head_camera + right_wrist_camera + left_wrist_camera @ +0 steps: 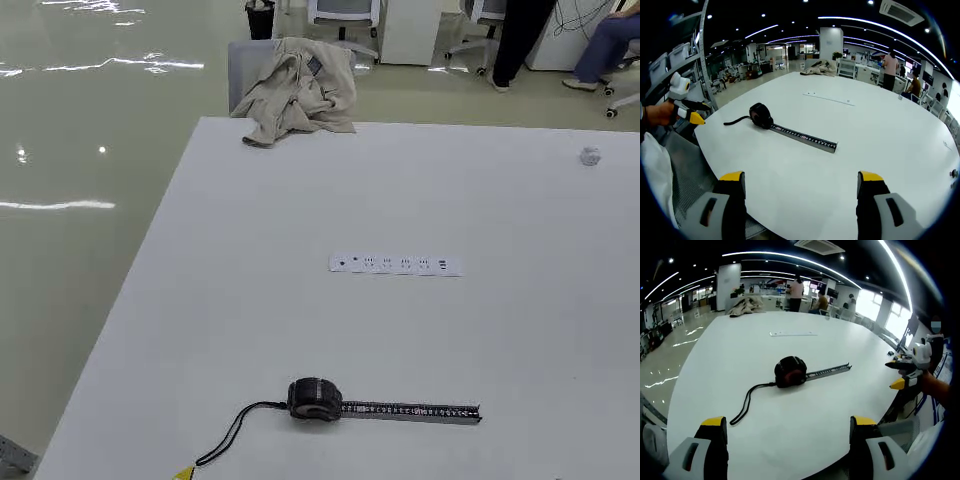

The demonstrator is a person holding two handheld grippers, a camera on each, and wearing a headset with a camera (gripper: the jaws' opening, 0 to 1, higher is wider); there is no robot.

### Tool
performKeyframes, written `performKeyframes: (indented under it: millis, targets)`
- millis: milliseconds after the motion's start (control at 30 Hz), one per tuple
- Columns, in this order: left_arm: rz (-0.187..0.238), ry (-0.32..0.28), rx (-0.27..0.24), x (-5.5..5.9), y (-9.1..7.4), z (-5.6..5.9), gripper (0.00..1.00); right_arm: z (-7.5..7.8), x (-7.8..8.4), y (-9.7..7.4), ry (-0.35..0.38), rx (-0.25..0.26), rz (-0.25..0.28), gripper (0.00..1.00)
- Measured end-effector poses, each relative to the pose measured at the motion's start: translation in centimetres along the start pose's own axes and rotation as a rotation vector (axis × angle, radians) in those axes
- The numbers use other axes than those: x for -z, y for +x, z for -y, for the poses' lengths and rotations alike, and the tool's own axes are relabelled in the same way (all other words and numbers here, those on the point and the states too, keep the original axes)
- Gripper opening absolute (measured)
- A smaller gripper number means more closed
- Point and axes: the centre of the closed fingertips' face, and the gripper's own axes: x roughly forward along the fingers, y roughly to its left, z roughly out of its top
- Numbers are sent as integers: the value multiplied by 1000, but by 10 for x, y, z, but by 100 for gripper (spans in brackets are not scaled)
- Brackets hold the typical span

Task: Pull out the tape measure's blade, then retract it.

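A black tape measure (315, 398) lies near the front edge of the white table (300, 220). Its blade (410, 411) is drawn out a short way to the right, flat on the table, and a black wrist strap (235, 430) trails off to the left. In the left gripper view the tape measure (790, 371) sits well ahead of my left gripper (788, 422), which is open and empty. My right gripper (801, 176) is also open and empty, short of the blade (802, 136) and case (760, 115). Both grippers hang off the table's front edge.
A white power strip (395, 264) lies mid-table. A beige jacket (300, 90) is heaped at the far edge over a chair. A small crumpled ball (590, 155) sits at the far right. Office chairs and people stand beyond the table.
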Motion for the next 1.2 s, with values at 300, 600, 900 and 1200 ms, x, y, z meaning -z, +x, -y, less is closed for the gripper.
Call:
performKeyframes:
  millis: [300,600,900,1200]
  targets:
    - [0,-7,-17,-2,1,-1,100,-1,6,-2,-9,-10,-26,95]
    - [30,-31,-46,-8,5,-1,100,2,7,3,-42,-20,-44,95]
    - [22,-24,-51,-15,21,6,100,7,5,11,-79,-35,-59,95]
    - [21,7,-28,-32,45,20,97,16,13,23,-110,-62,-93,95]
